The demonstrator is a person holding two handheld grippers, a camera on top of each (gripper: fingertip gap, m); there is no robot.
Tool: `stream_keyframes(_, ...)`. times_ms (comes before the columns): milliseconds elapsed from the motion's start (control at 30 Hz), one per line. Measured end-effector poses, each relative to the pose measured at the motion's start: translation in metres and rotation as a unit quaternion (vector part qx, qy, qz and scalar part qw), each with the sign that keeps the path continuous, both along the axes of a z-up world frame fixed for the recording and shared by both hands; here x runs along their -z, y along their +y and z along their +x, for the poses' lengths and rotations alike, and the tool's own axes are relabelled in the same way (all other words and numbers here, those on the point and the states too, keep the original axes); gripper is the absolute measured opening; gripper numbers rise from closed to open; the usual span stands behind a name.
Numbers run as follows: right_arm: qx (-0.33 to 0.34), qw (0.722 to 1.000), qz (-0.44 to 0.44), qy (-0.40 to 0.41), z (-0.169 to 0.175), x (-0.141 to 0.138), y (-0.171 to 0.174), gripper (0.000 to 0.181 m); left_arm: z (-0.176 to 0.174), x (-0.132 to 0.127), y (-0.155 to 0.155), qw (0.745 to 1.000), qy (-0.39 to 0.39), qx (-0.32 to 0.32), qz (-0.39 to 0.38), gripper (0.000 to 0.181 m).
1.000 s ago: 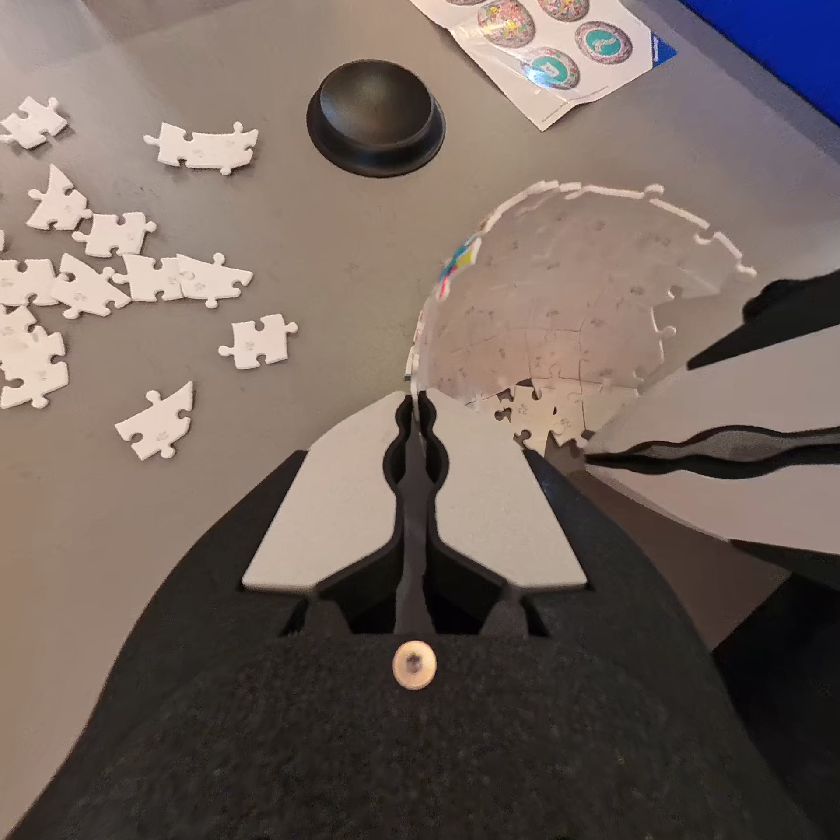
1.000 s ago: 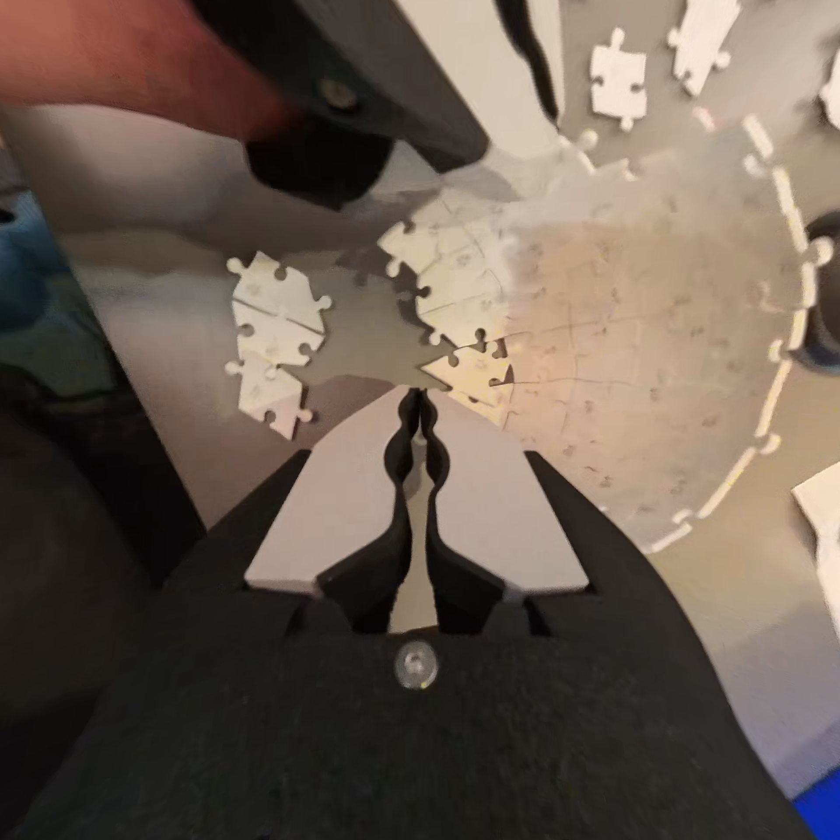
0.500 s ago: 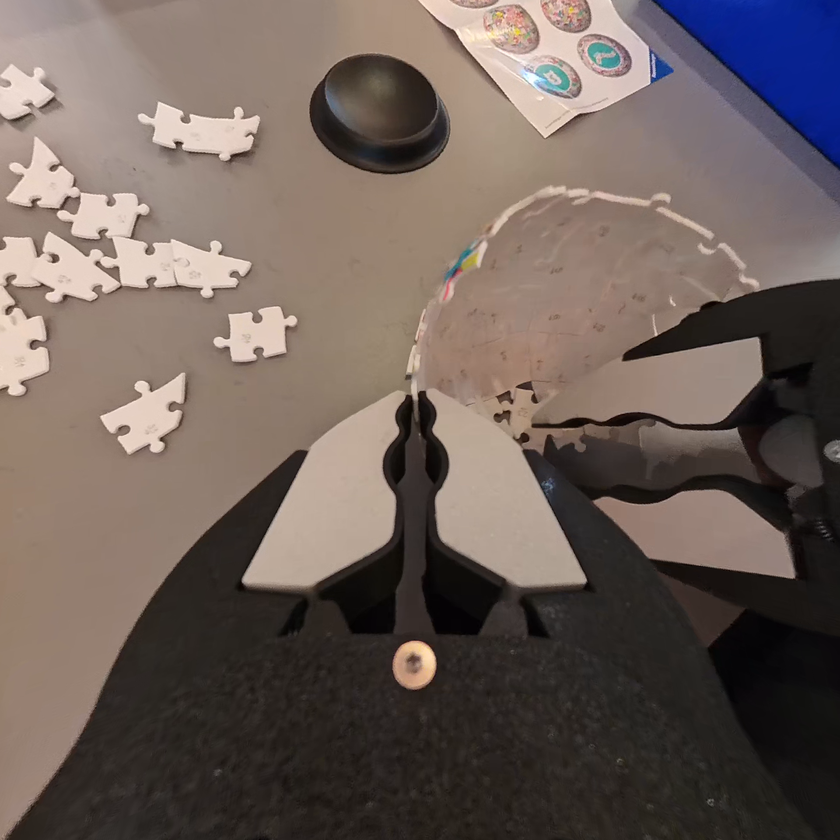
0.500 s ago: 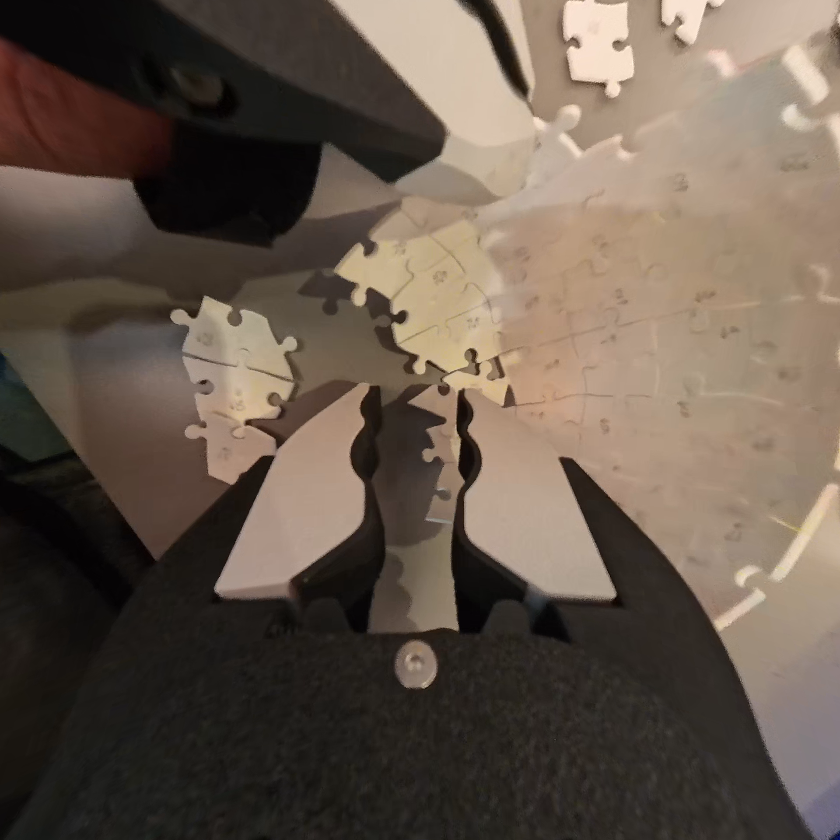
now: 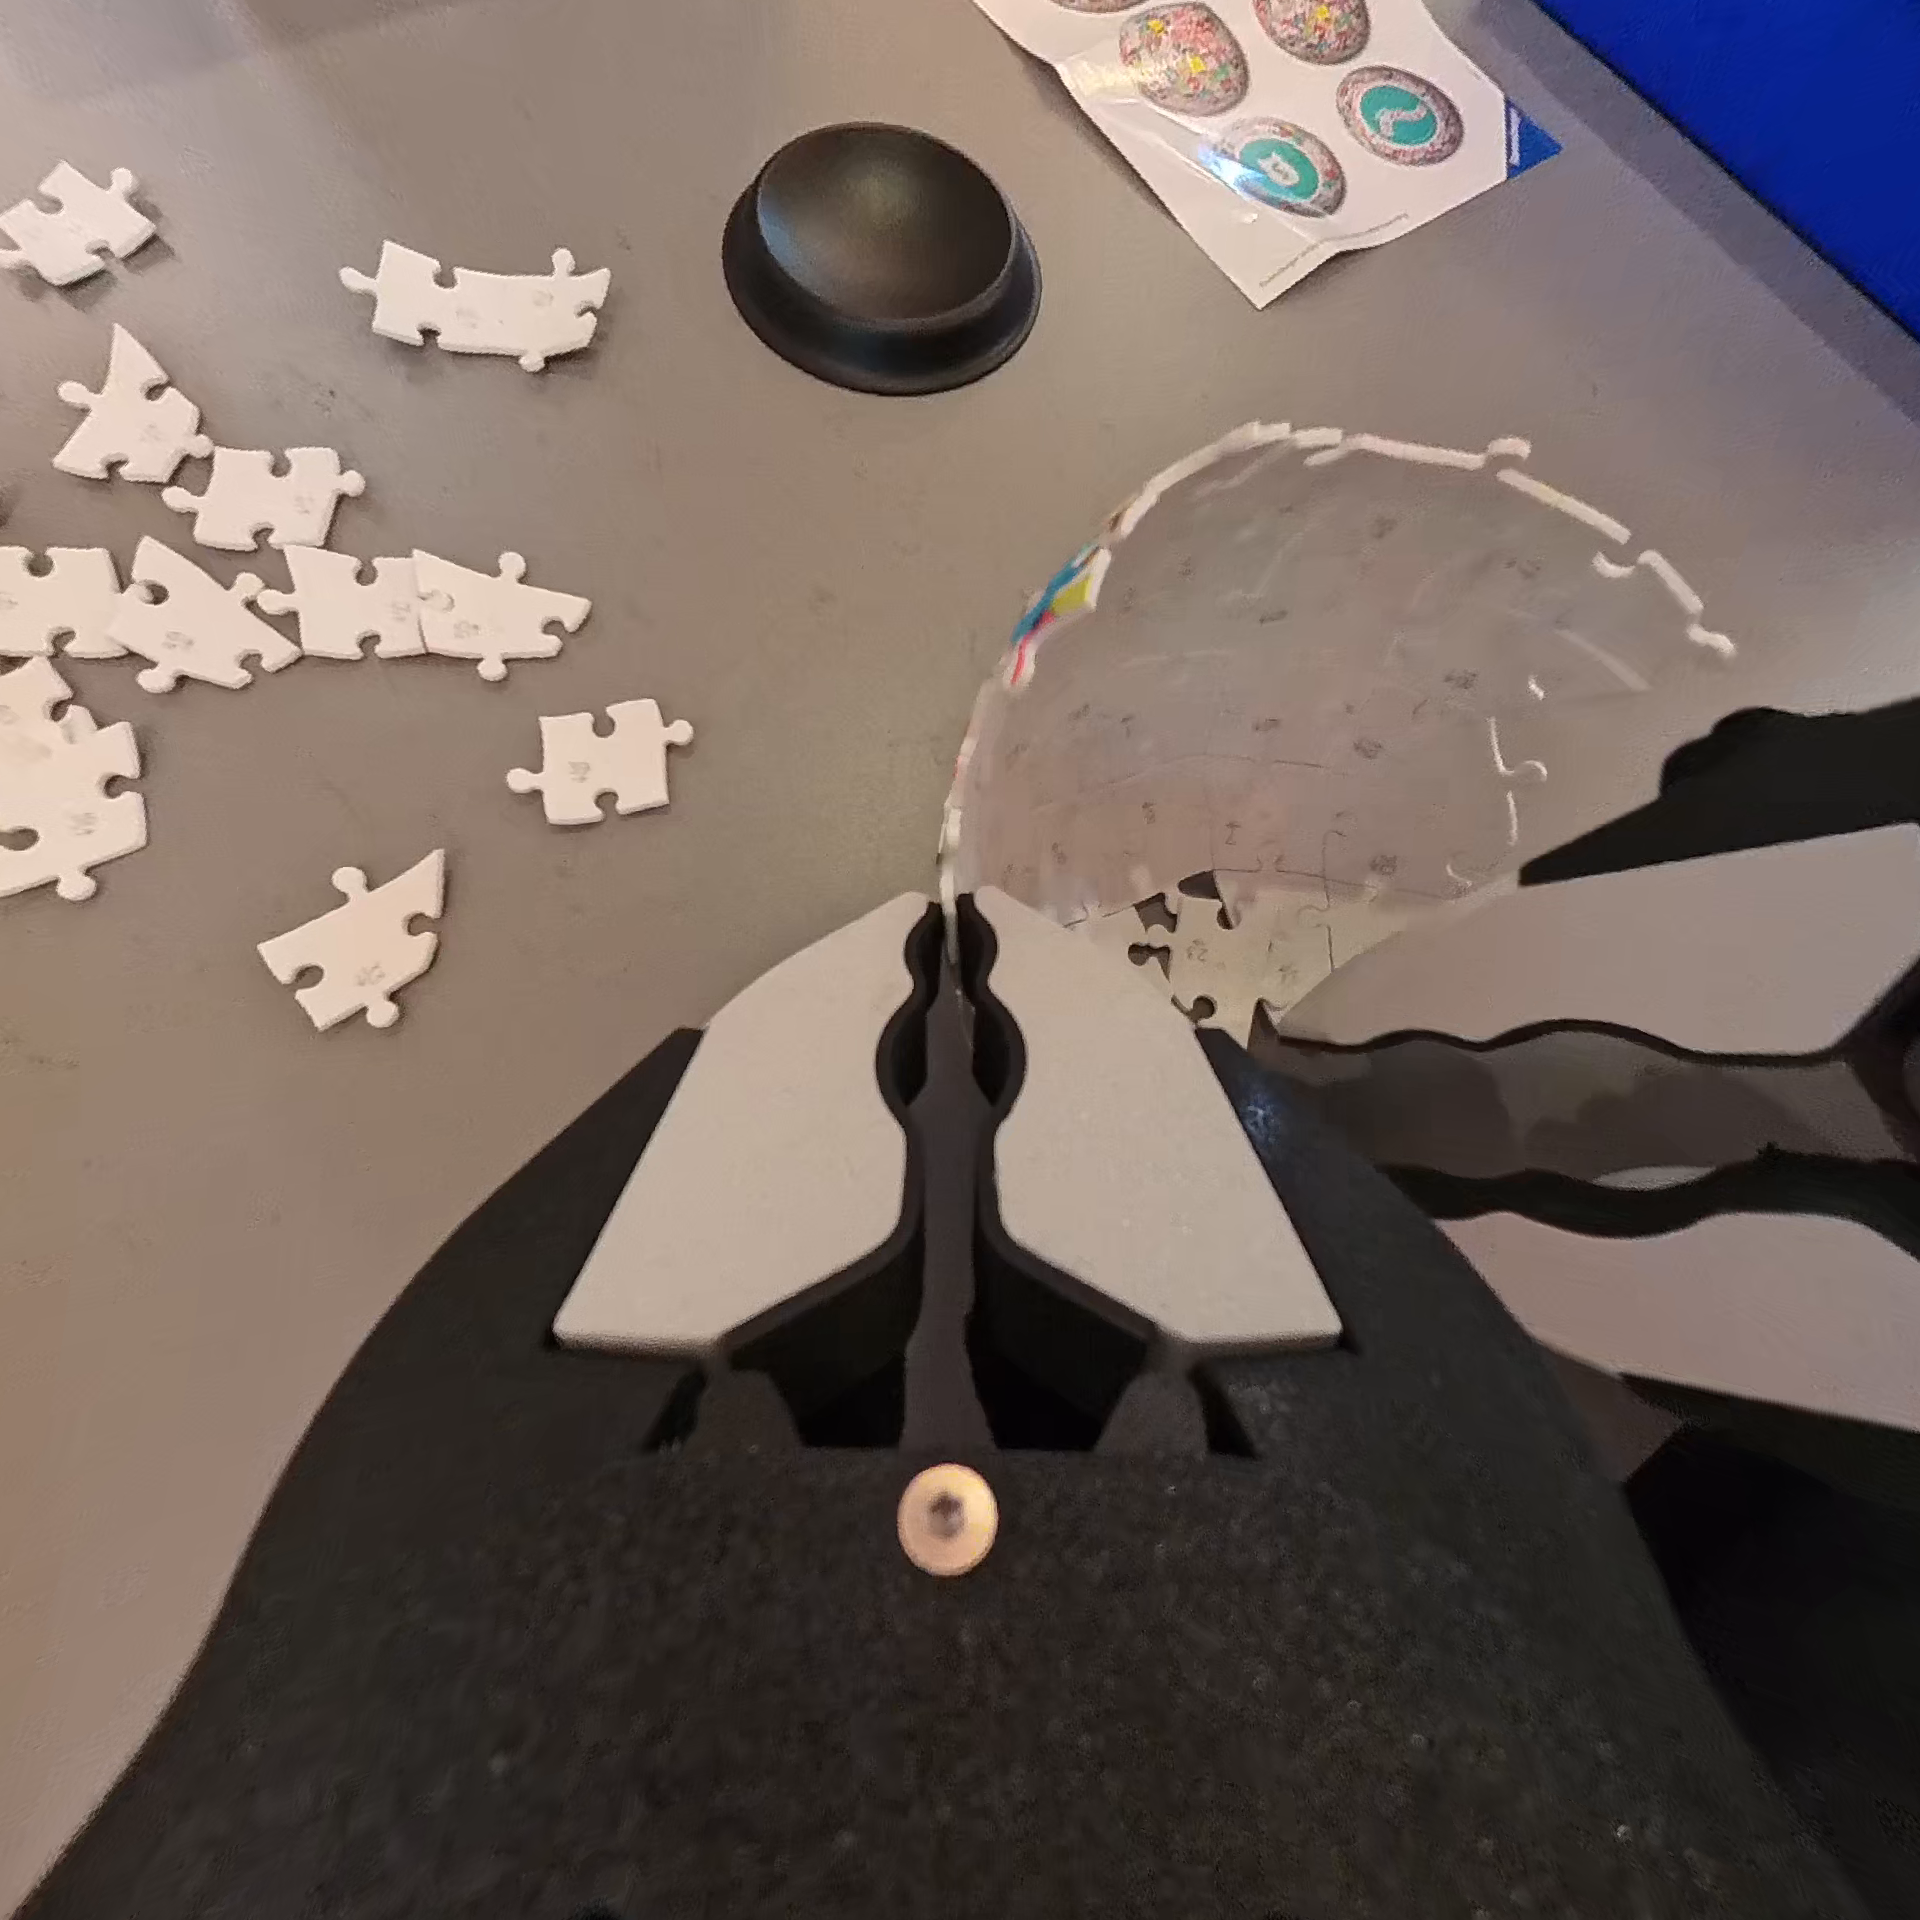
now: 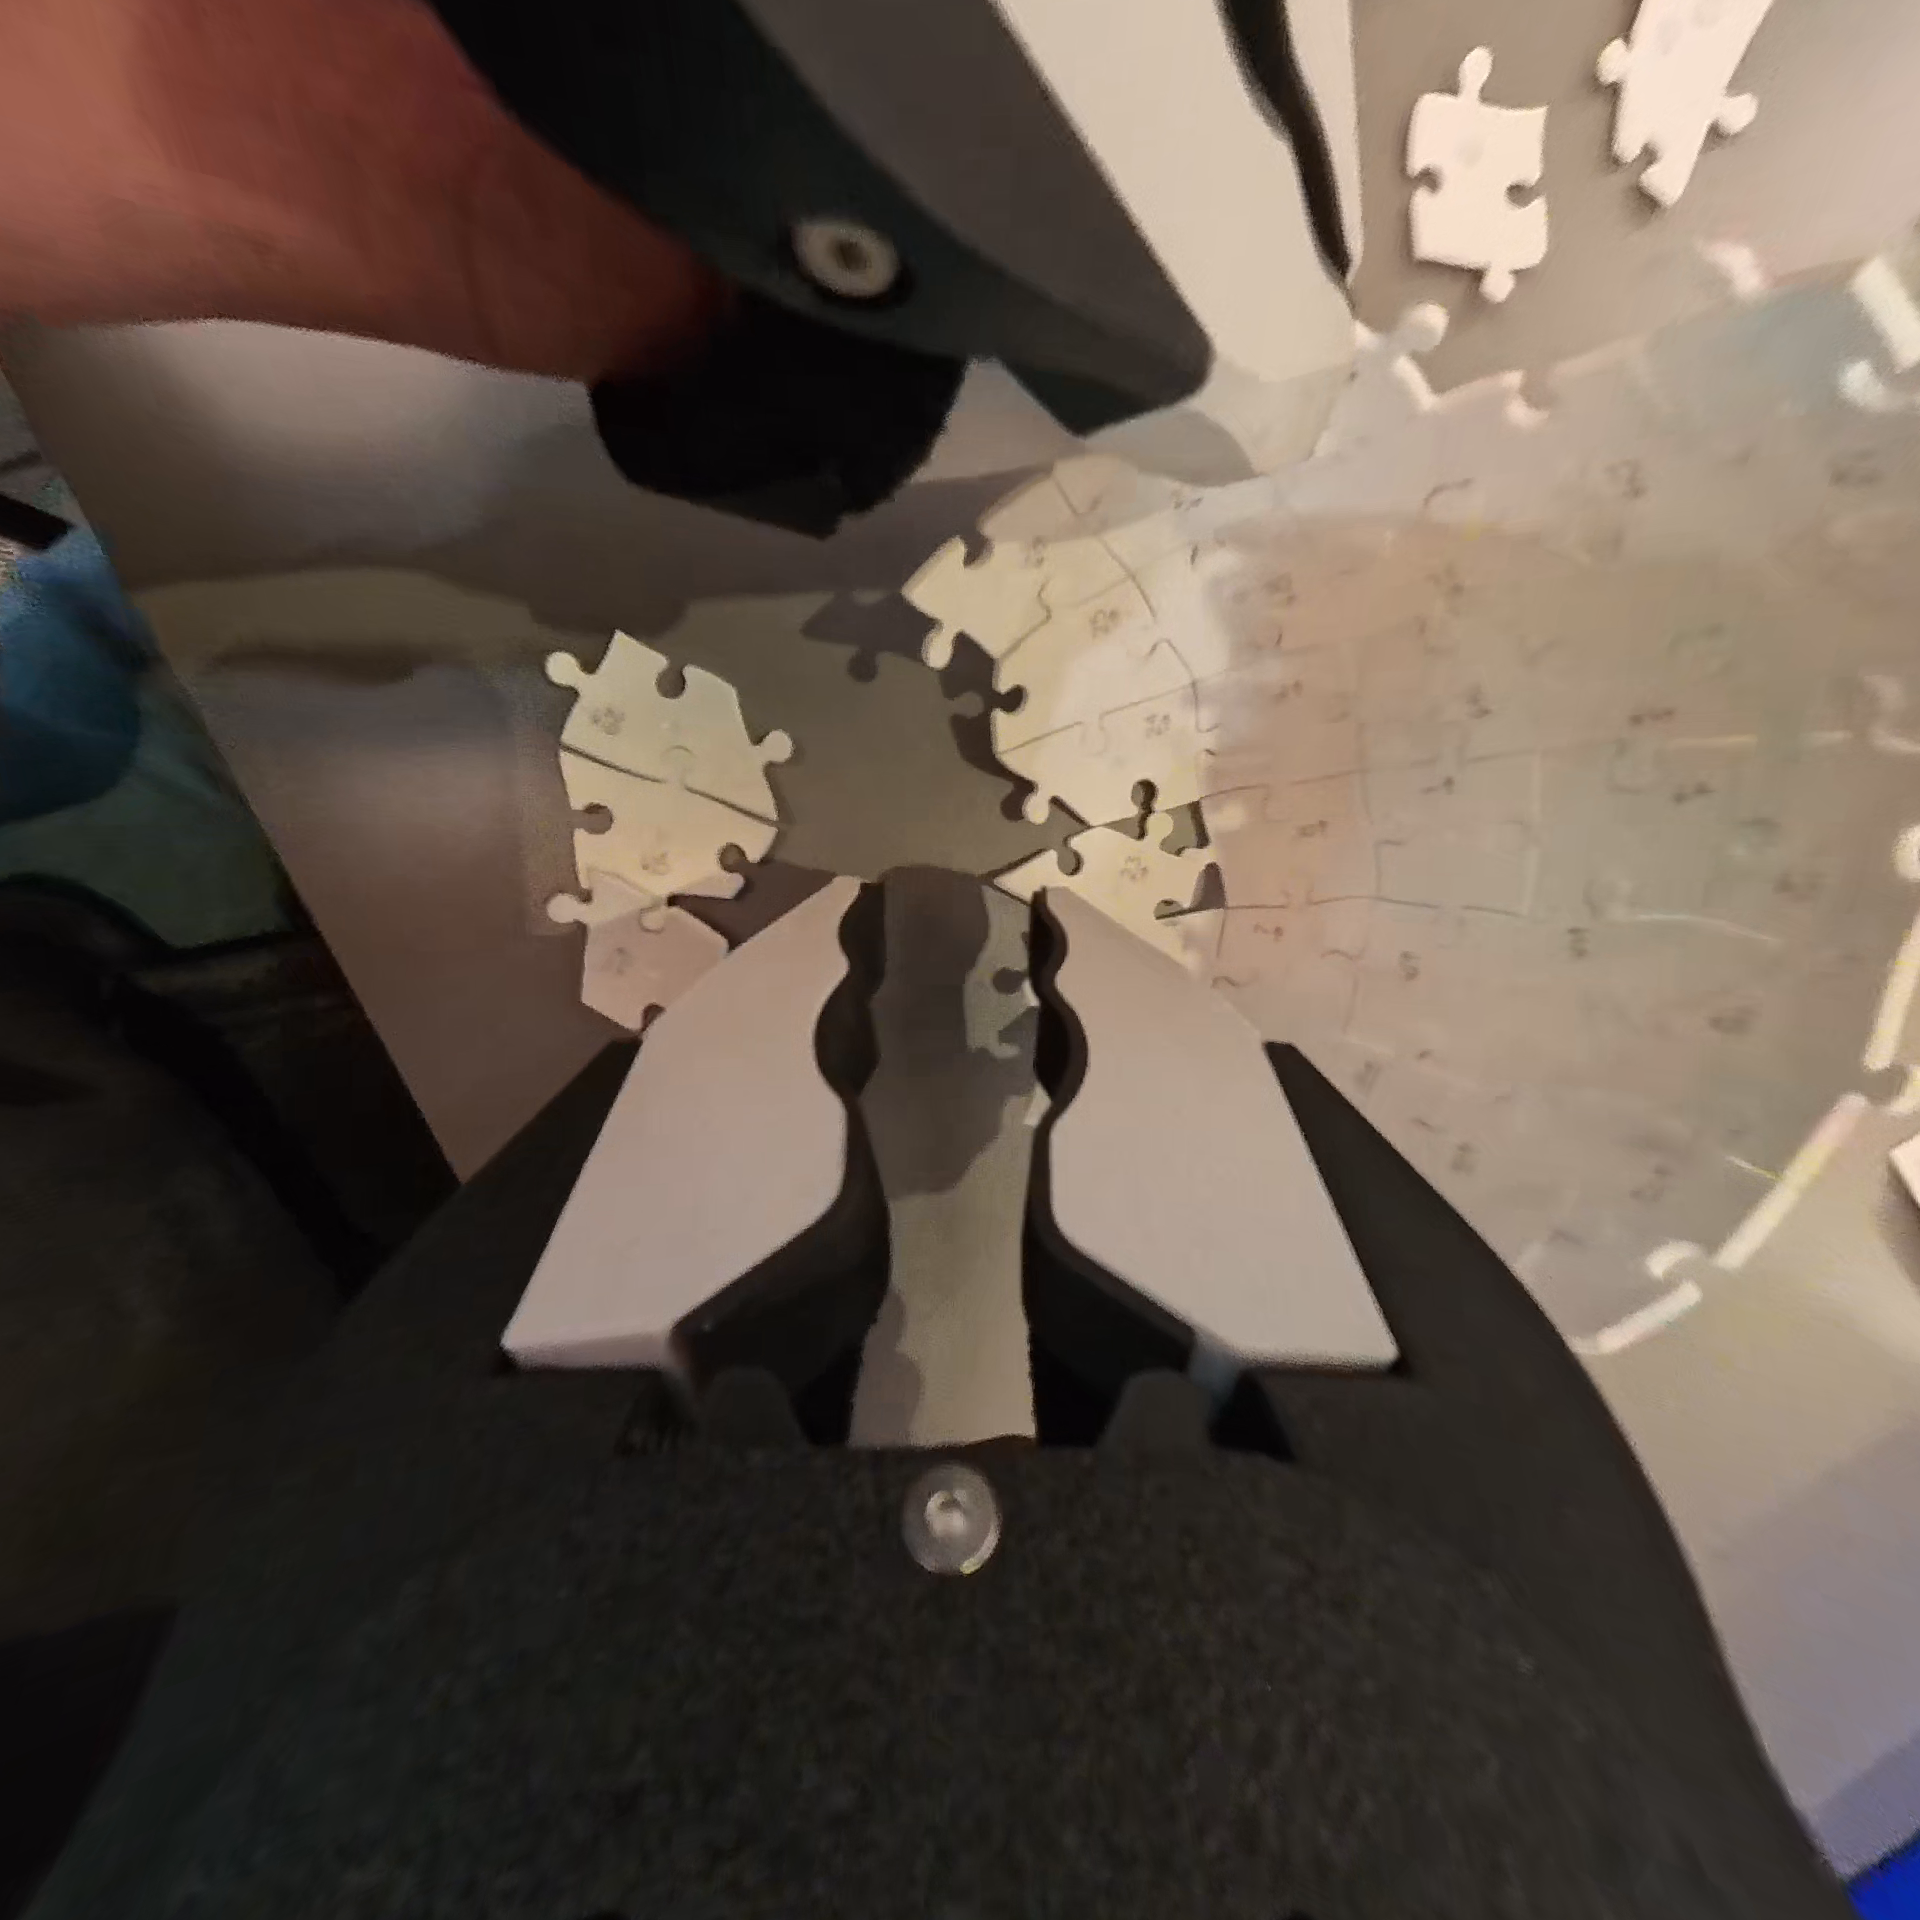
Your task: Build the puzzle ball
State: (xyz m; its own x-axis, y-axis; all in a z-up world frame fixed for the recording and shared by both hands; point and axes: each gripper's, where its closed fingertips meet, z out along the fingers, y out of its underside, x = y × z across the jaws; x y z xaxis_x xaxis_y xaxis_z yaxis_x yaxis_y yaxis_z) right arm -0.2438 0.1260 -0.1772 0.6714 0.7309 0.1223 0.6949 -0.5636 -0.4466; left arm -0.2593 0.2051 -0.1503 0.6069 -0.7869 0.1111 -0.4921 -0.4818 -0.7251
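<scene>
1. Puzzle ball half (image 5: 1299,707) lies on its side on the grey counter (image 5: 727,644), its hollow inside facing the two tools, so new bits can be pushed in.
2. Left hand-held gripper (image 5: 948,914) is squeezed tight on the near rim of the ball half. I think this keeps it from rolling.
3. Right hand-held gripper (image 6: 954,894) is partly open with nothing in it. It points at the gap in the ball, probably ready for the next bit.
4. Joined pieces (image 6: 665,769) lie flat just beside that gap, near the counter's front edge.
5. Loose white pieces (image 5: 312,623) wait toward the left edge.
6. Black stand (image 5: 881,260) and picture sheet (image 5: 1299,135) sit toward the far edge.
</scene>
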Motion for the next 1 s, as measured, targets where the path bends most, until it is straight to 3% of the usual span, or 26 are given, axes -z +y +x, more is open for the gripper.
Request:
stream_keyframes(267, 0.009, 0.998, 0.055, -0.003, -0.015, 0.01, -0.007, 0.026, -0.002, 0.0, -0.001, 1.0, 0.003, -0.005, -0.001, 0.002)
stream_keyframes(433, 0.036, 0.998, 0.058, -0.01, -0.007, 0.016, -0.001, 0.027, -0.003, -0.001, -0.002, 1.0, 0.003, -0.005, -0.001, 0.002)
stream_keyframes(733, 0.037, 0.996, 0.075, -0.016, -0.003, 0.007, 0.001, 0.031, -0.003, -0.001, -0.002, 1.0, 0.006, -0.007, -0.002, 0.002)
stream_keyframes(833, 0.057, 0.993, 0.085, -0.052, 0.004, 0.012, 0.009, 0.037, -0.002, -0.001, -0.003, 1.0, 0.009, -0.005, 0.002, 0.002)
stream_keyframes(1000, 0.059, 0.991, 0.089, -0.077, 0.005, 0.013, 0.014, 0.029, -0.001, -0.003, -0.003, 1.0, 0.013, -0.004, 0.01, 0.002)
